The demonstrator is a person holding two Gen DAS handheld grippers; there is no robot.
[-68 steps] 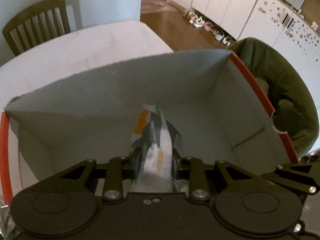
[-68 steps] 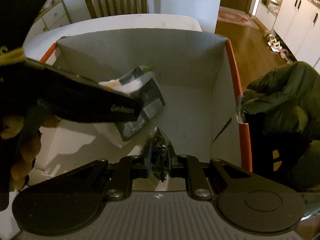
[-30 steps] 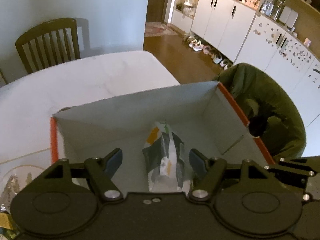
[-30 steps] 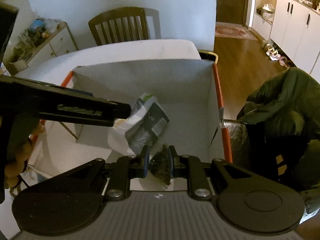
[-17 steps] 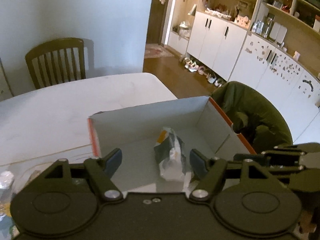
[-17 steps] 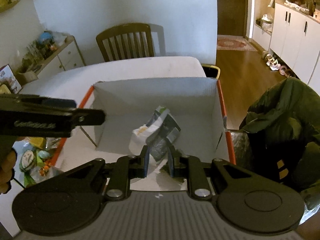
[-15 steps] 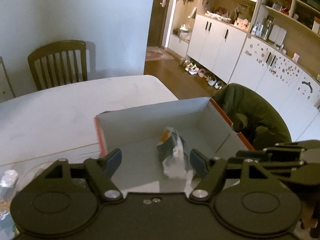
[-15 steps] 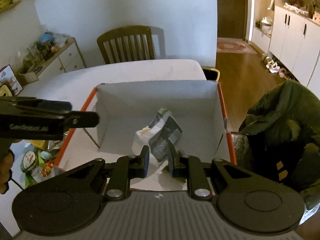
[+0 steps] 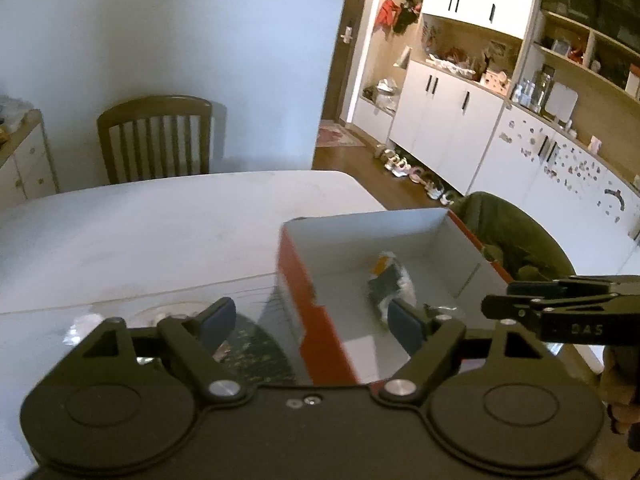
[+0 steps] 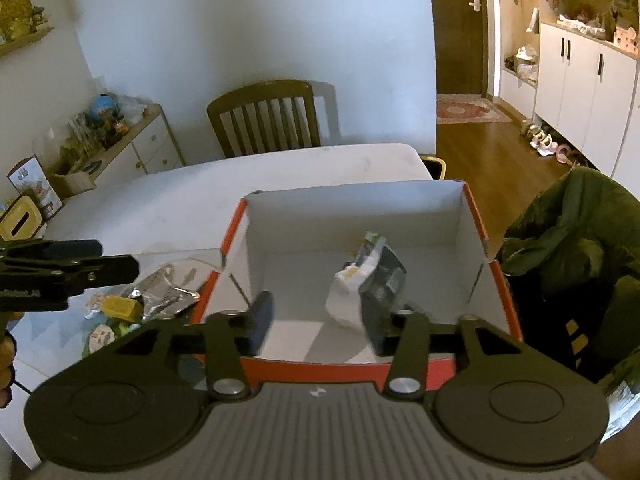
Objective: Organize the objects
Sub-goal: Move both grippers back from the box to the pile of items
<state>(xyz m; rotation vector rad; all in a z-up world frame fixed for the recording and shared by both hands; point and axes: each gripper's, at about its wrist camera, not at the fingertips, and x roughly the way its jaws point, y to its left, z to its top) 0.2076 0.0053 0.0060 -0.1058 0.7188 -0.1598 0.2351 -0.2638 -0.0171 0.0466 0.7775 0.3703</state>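
Observation:
An open cardboard box point(image 10: 476, 216) with orange outer walls and a white inside stands on the white table; it also shows in the left wrist view point(image 9: 300, 280). A white, grey and orange snack packet point(image 10: 362, 276) lies inside it, also seen in the left wrist view point(image 9: 390, 280). My right gripper point(image 10: 316, 320) is open and empty above the box's near edge. My left gripper point(image 9: 312, 320) is open and empty, raised above the box's left wall. Each gripper shows from the side in the other's view.
Loose packets and a yellow block point(image 10: 120, 306) lie on the table left of the box. A dark patterned packet point(image 9: 252, 352) lies under the left gripper. A wooden chair point(image 10: 264, 118) stands at the far side. A green jacket point(image 10: 568, 240) hangs right of the box.
The right gripper has opened and let go of the small dark packet. Both grippers have risen and pulled back from the box. The left gripper, which dropped the snack packet earlier, has swung left.

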